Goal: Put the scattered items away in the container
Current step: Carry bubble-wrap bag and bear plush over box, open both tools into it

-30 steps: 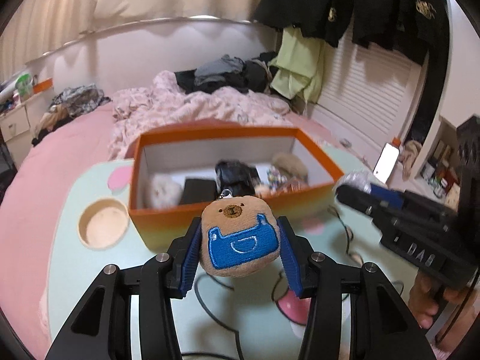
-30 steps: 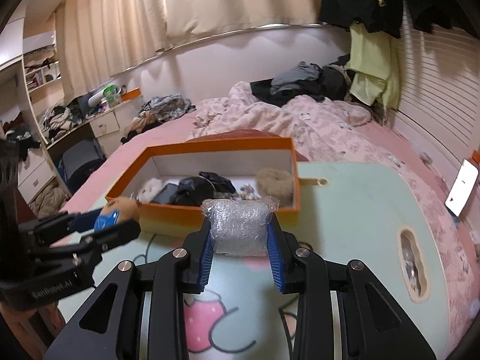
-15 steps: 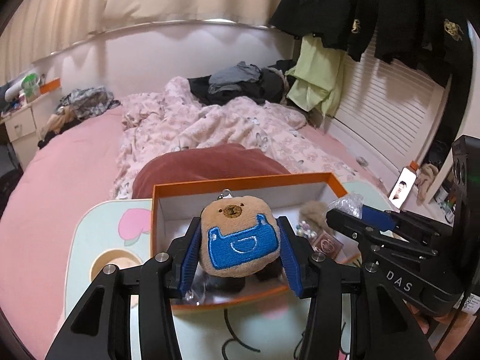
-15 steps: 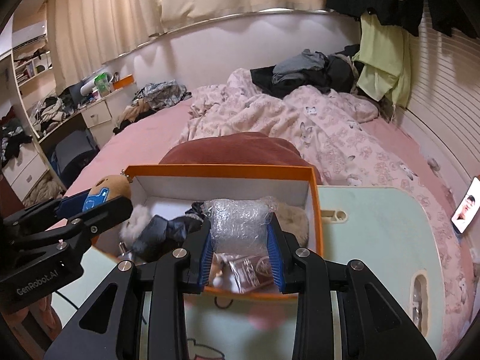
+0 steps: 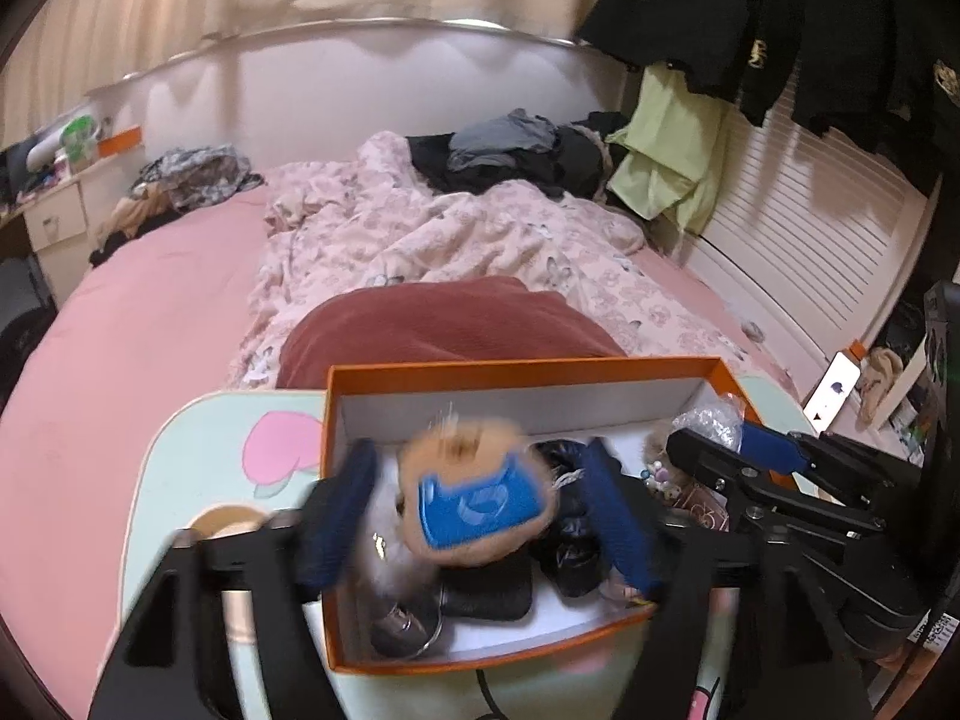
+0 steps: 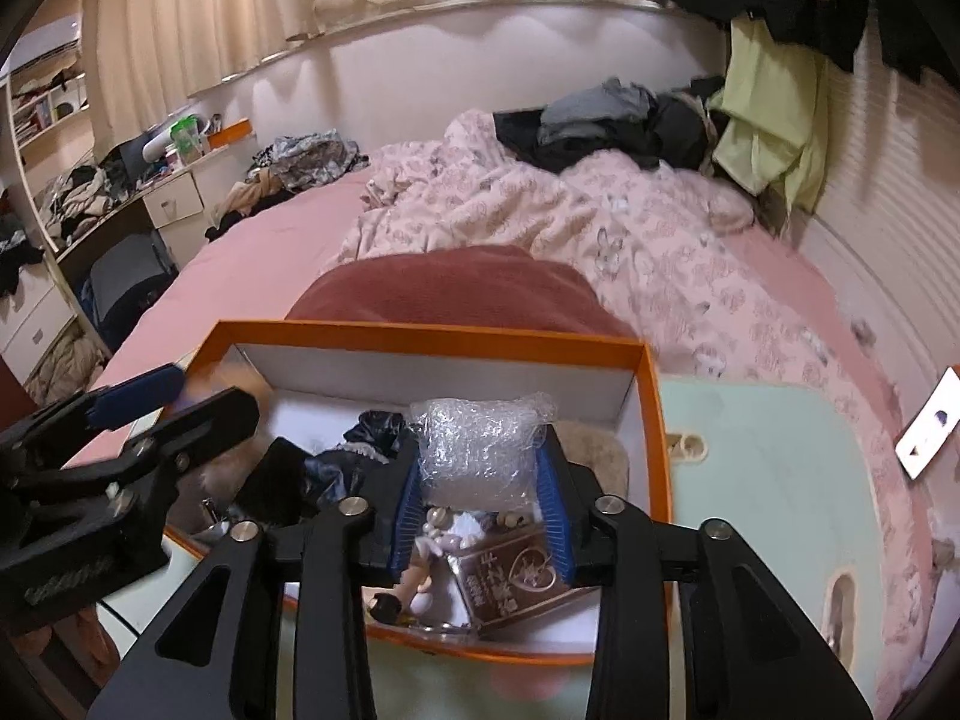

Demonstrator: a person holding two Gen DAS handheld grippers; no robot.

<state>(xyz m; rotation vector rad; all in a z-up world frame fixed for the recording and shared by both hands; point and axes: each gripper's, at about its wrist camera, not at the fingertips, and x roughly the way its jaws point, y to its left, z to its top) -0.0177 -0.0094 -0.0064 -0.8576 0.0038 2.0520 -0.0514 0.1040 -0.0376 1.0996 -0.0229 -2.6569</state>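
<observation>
My left gripper point(image 5: 480, 516) has its blue pads spread wide, and the bear plush point(image 5: 477, 495) sits blurred between them without touching either pad, over the left half of the orange box point(image 5: 522, 367), so I judge it is dropping in. My right gripper point(image 6: 480, 510) clamps the bubble-wrap bundle point(image 6: 477, 450) from both sides, poised above the box's right end.

What worries me most is crowding. The box already holds a black pouch point(image 5: 486, 597), dark crumpled fabric point(image 6: 360, 438), a beaded trinket point(image 6: 444, 525), a brown foil packet printed with a heart point(image 6: 516, 579) and something pale and furry point(image 6: 594, 450) against the right wall. The bear is soft and rounded, with a blue embroidered bib and a small metal loop on top; landing on that uneven heap it could roll towards the near wall or catch a pad as I pull away (the blur leaves its exact position uncertain).

The bubble wrap is light, crinkly and springy. When I let go it may cling to a ribbed pad or bounce, and the right wall is close, so a release too far right could tip it onto the mint-green table point(image 6: 774, 468).

The two tools are also near each other over one opening; the left one's finger shows just beside my right one, and a careless retreat could knock them together or nudge the thin cardboard box.
</observation>
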